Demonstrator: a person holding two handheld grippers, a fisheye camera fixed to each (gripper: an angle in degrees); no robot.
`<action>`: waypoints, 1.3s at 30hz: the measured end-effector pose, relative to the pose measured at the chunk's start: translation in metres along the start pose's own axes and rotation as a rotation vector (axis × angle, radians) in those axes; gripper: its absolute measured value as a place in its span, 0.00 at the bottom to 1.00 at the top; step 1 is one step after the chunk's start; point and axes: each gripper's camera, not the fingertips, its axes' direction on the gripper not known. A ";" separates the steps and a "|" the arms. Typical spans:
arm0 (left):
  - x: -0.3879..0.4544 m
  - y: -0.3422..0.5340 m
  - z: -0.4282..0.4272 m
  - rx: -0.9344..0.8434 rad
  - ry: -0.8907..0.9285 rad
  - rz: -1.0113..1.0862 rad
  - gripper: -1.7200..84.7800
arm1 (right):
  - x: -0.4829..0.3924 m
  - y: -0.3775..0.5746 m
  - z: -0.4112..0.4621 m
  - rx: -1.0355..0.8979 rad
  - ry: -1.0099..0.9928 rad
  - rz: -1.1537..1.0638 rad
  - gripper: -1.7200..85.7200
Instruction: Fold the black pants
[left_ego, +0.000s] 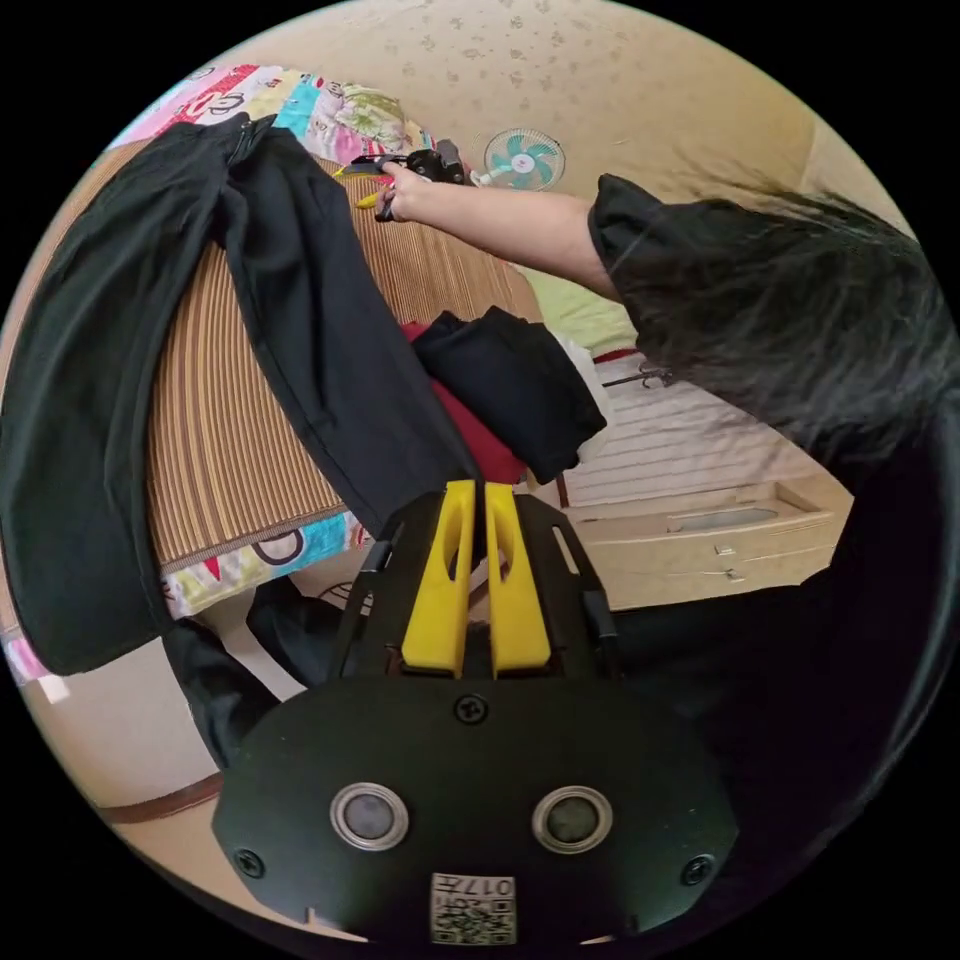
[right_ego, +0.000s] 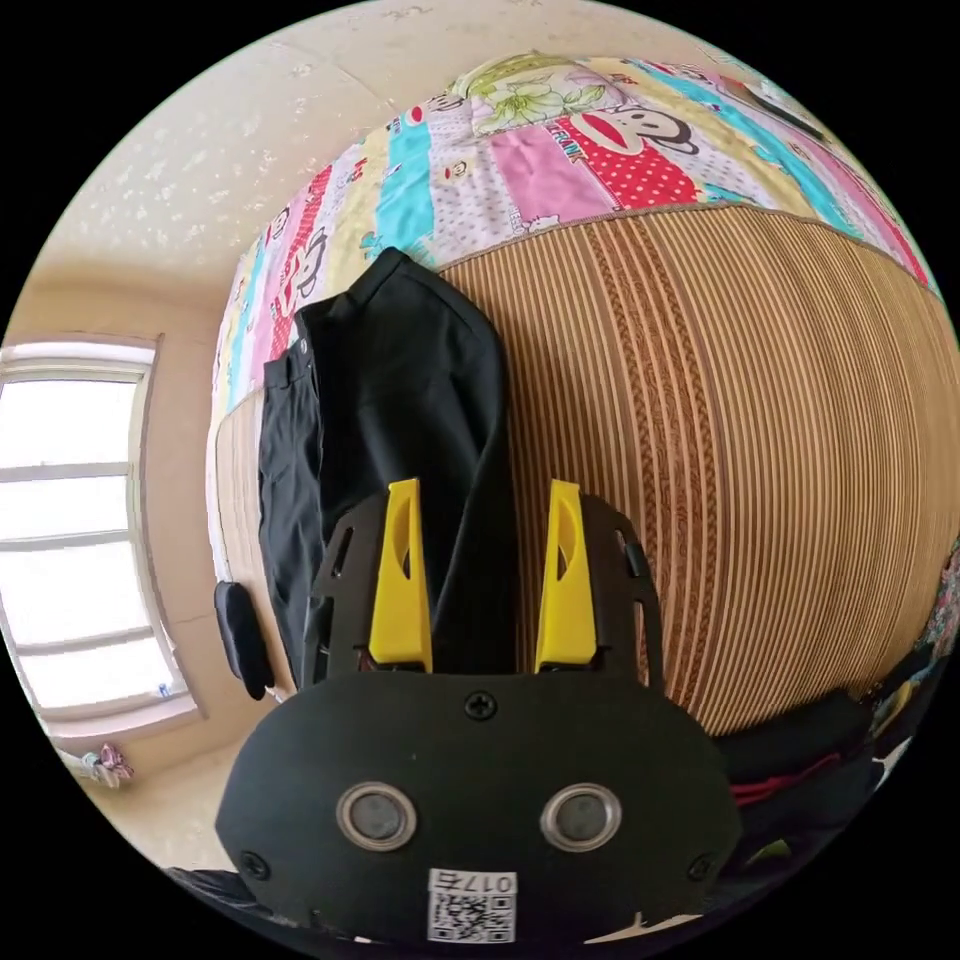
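Both views near shared black pants (left_ego: 300, 320)

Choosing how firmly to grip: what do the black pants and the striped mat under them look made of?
The black pants look like thin matte woven fabric, draping limply over the bed edge. The striped mat looks like woven bamboo or rattan: narrow tan-brown slats with a slight sheen. The exact fibre can't be told.
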 end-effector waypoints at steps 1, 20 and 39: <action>-0.005 0.005 -0.012 0.016 0.015 -0.025 0.01 | -0.007 -0.007 0.014 -0.005 0.092 0.002 0.15; -0.167 0.155 -0.297 0.336 -0.025 -0.617 0.06 | -0.366 0.072 0.148 0.138 -0.039 -0.513 0.08; -0.256 -0.029 -0.303 -0.028 -0.431 -0.385 0.11 | -0.103 0.364 0.164 -0.110 -0.330 -0.168 0.11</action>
